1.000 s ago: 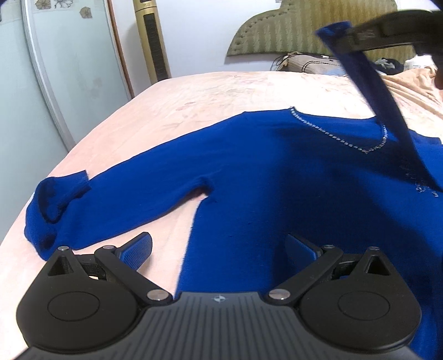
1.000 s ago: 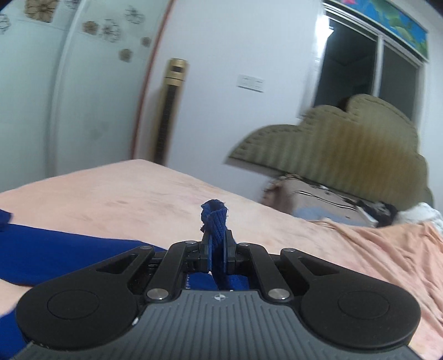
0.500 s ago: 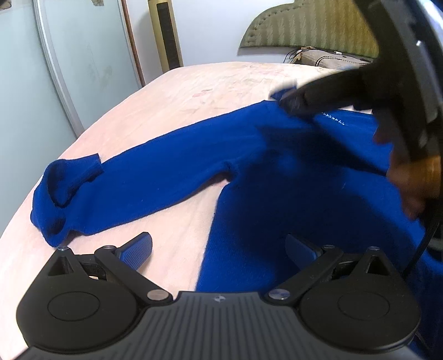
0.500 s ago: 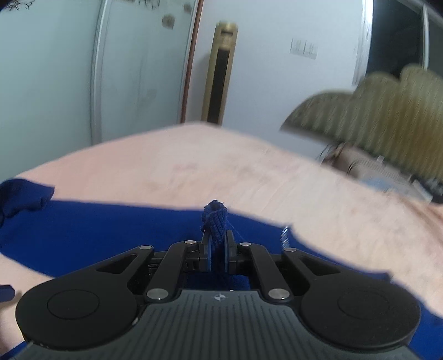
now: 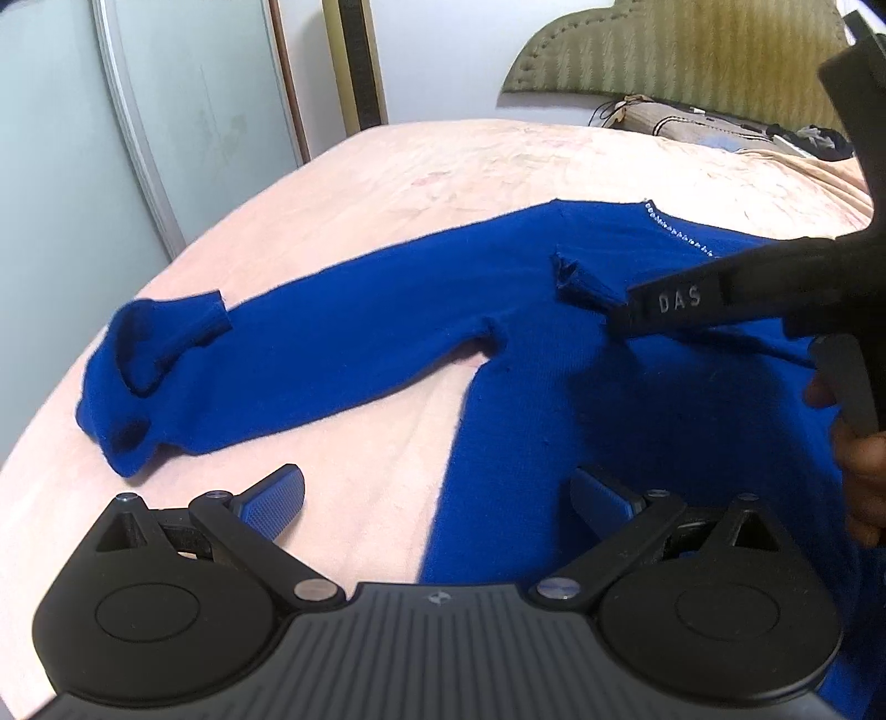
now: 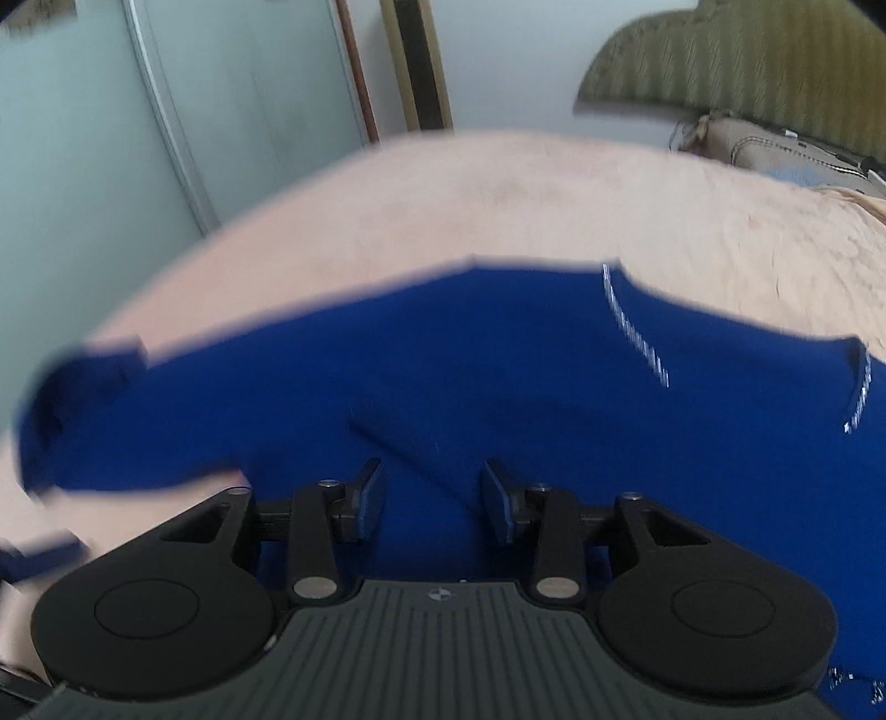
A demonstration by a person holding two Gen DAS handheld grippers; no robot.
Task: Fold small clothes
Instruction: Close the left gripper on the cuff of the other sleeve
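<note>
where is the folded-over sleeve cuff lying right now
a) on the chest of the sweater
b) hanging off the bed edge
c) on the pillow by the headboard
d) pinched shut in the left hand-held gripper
a: the left wrist view shows the sleeve cuff lying on the chest of the blue sweater, just ahead of the right hand-held gripper; the right wrist view shows that gripper's jaws apart with nothing between them.

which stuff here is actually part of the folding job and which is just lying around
Part of the job:
blue sweater, spread flat on the bed
sleeve cuff, folded across onto the sweater's chest
left gripper, open
right gripper, open

Lying about:
pink bedsheet
pillow
green headboard
</note>
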